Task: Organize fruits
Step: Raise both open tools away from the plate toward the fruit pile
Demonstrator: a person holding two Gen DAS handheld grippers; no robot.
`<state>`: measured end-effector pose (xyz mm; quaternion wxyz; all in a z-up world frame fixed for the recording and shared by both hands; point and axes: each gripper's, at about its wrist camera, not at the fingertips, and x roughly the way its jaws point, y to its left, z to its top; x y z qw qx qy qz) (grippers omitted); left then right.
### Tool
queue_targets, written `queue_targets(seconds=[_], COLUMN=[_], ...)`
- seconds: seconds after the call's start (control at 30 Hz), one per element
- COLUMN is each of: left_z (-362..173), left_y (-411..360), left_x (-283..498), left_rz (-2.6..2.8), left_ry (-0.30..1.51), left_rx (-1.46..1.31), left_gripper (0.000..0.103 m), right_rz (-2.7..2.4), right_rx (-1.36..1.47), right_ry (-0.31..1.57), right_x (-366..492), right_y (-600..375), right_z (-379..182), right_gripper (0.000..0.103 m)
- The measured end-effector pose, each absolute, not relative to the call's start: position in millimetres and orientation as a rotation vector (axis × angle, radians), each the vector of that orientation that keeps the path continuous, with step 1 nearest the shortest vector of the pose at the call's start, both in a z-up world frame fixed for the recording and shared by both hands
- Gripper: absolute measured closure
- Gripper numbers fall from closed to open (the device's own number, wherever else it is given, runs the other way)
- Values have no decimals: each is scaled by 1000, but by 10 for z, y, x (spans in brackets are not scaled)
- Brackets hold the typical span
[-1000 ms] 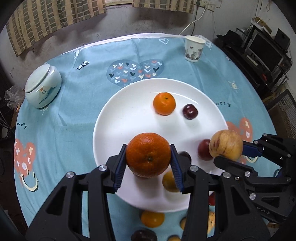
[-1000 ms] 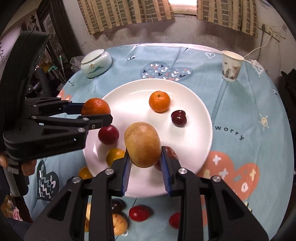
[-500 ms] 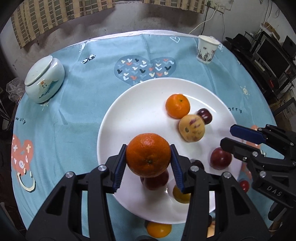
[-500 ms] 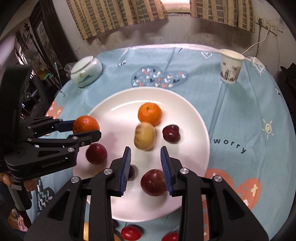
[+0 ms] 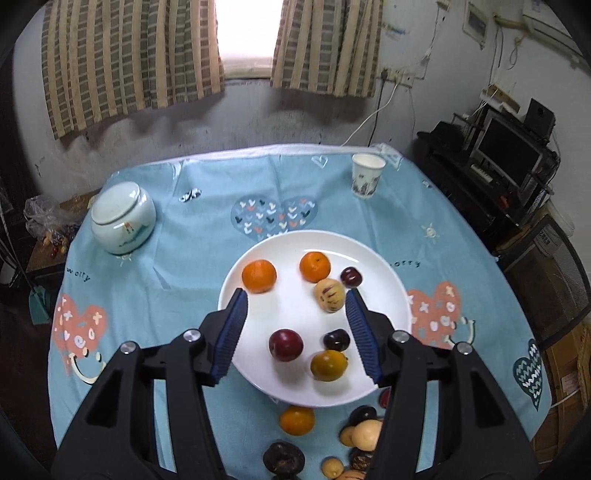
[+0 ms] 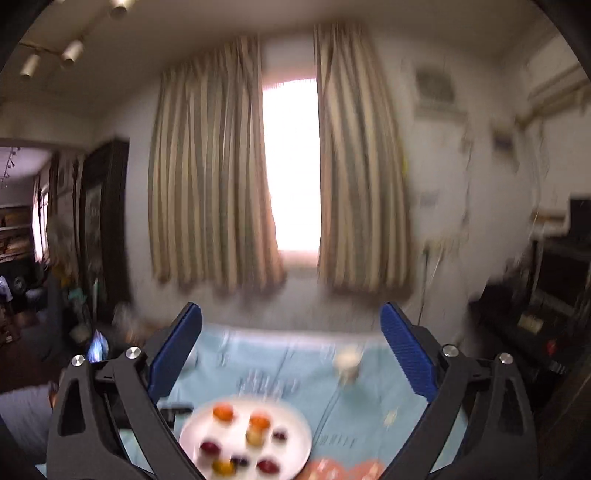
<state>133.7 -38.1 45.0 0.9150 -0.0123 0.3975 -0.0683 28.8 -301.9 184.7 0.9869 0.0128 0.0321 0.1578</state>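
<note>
Blue cloth covers the surface (image 5: 184, 266) beneath my claws. My left claw (image 5: 295, 332) hangs open and empty above the white plate (image 5: 391, 288); my right claw (image 6: 291, 354) is open too, tilted toward the curtains (image 6: 207, 184). Ahead of my left fingers (image 5: 231, 332) sit two oranges (image 5: 259, 276), plums (image 5: 285, 345) between them.

Bright window (image 5: 248, 35), striped curtains (image 5: 129, 59), stained grey wall (image 5: 258, 118), dark media shelf (image 5: 509, 155)

Empty hand-held gripper (image 5: 295, 325) above fruit plate (image 5: 399, 295)
</note>
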Motion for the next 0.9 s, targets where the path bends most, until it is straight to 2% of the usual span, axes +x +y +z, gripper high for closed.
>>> queue_targets(seconds=[0.07,0.13,0.2,0.33,0.5,0.53,0.63,0.73,0.8,0.9], left_z=[550,631,686,749,629,551,320,88,-55,-228], left_y=[-365,-335,-305,-298,-339,-341,-284,-91,28,127], left_x=[1241,1164,1093,913,578,497,319,200,126,-6], left_rz=[-134,-132,-131,-134,-165,-170,-159,-121,-90,-73], left_ry=[797,776,765,753,763,780,839,909,952,997], left_rx=[-22,-21,-27,-24,24,42,62,27,8,4], left_gripper=[36,36,36,36,34,34,34,34,34,34], right_rz=[227,166,151,291,338,347,299,398,493,545], right_rx=[17,35,60,33,66,97,107,26,16,-49], right_ry=[-72,-114,-78,123,543,639,932,1076,1150,1154], right_x=[-97,-355,-487,-416,-1,96,243,168,89,6], right_y=[-3075,-3074,-3075,-3014,-2870,-2836,-2765,-2529,-2353,-2068], right_z=[2138,2282,2305,2124,1108,872,-31,-532,-697,-795], right_gripper=[1,1,1,1,1,3,29,46,46,46])
